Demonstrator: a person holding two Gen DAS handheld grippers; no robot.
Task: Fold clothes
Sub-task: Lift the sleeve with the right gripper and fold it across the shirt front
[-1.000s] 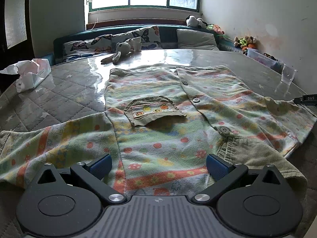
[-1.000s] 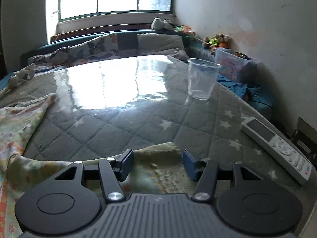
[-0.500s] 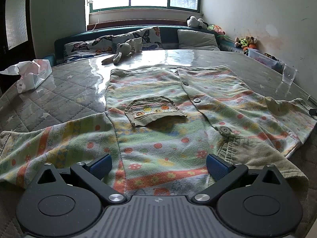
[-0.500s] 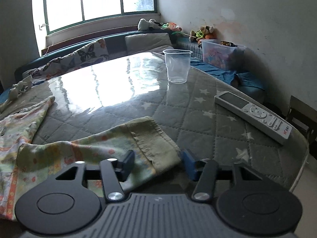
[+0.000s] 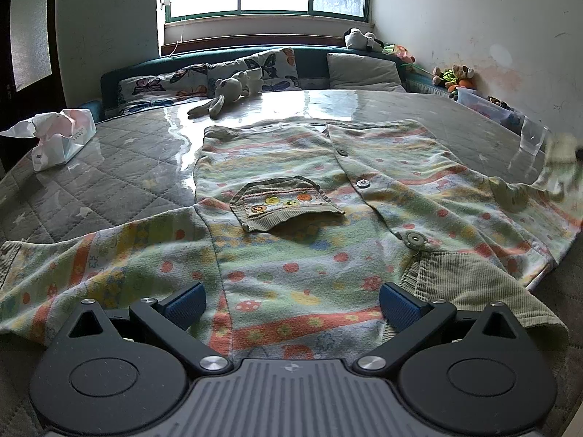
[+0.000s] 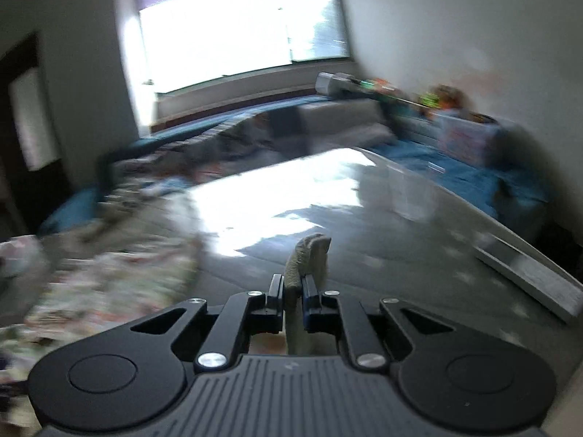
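A child's striped, spotted shirt lies spread face up on the quilted table, with a ribbed pocket and buttons down its front. My left gripper hovers open over the shirt's near hem, touching nothing. In the right wrist view my right gripper is shut on the ribbed sleeve cuff, which sticks up between the pads. That view is blurred by motion; the rest of the shirt smears at the left. The lifted sleeve shows blurred at the left wrist view's right edge.
A tissue pack sits at the table's left and a grey plush rabbit at its far edge. A clear plastic cup stands at the right. A remote control lies near the right edge. Cushions and toys line the bench beyond.
My right gripper closed on the sleeve cuff and lifted it off the table, swinging fast. The left gripper stayed open and still over the hem.
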